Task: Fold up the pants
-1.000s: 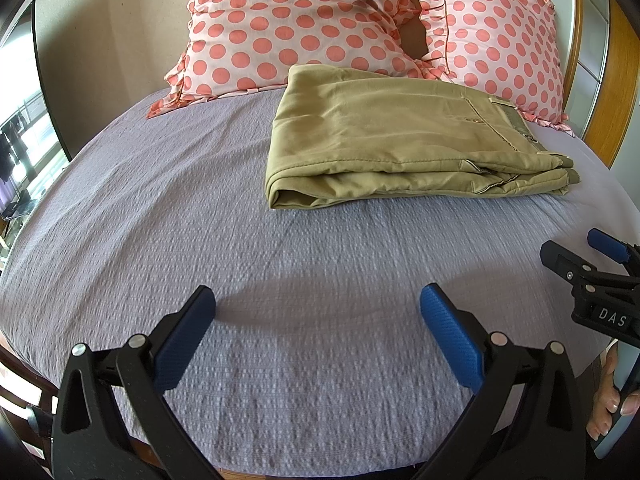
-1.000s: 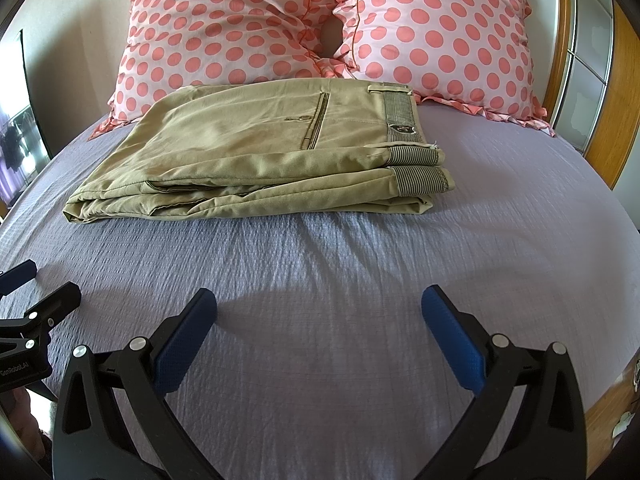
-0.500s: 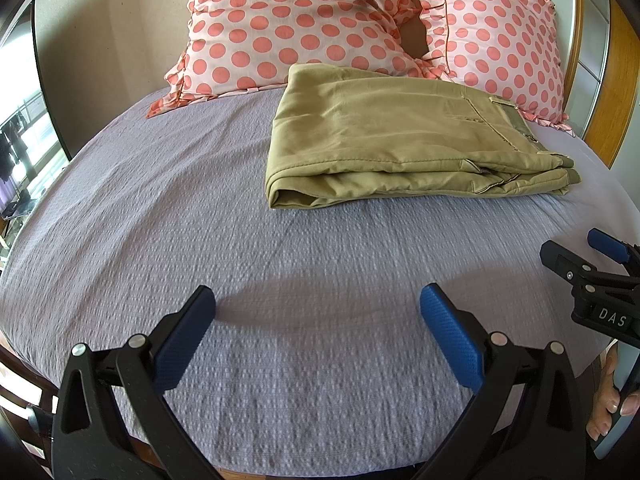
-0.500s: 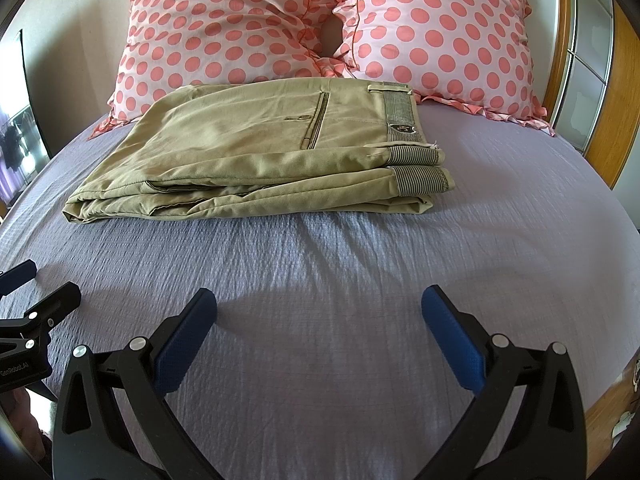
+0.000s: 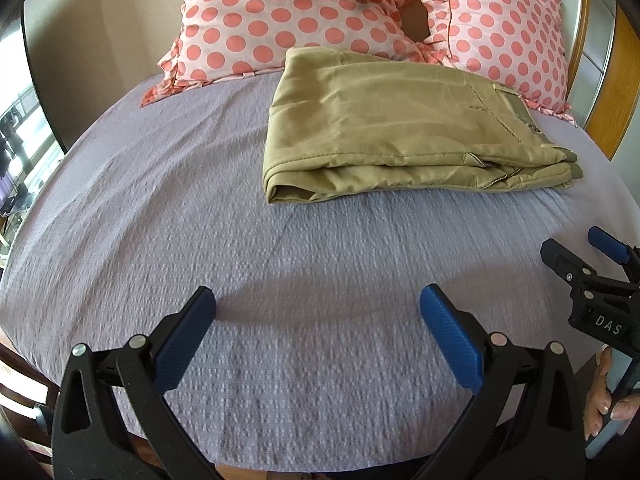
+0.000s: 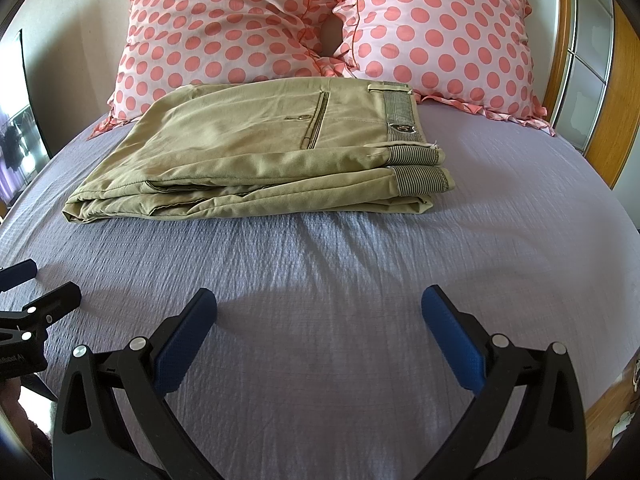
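Khaki pants lie folded in a flat stack on the lilac bedspread, near the pillows. In the right wrist view the pants show a back pocket and a striped waistband at the right end. My left gripper is open and empty, low over the bedspread, well short of the pants. My right gripper is open and empty too, in front of the pants. The right gripper also shows at the right edge of the left wrist view, and the left gripper at the left edge of the right wrist view.
Two pink pillows with coral dots lean against the wall behind the pants. A wooden bed frame runs along the right. A dark window frame stands at the left.
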{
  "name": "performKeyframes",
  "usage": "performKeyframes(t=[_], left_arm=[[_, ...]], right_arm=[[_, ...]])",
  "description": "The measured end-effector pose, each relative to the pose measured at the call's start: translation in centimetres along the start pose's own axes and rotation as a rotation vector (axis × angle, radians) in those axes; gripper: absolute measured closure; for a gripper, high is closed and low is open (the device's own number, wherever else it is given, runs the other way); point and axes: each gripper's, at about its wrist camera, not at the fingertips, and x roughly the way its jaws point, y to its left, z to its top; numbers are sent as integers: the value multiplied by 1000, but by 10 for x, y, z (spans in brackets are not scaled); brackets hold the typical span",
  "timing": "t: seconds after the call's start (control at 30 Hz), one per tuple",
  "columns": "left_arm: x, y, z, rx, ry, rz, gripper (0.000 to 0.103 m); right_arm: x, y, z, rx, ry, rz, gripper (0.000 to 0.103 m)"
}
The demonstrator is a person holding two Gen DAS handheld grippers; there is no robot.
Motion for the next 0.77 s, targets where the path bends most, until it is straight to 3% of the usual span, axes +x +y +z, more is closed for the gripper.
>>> performKeyframes(t=[0.77], left_arm=[[0, 2, 0, 1, 12, 1, 2]], right_arm=[[0, -1, 0, -2, 0, 2, 1]])
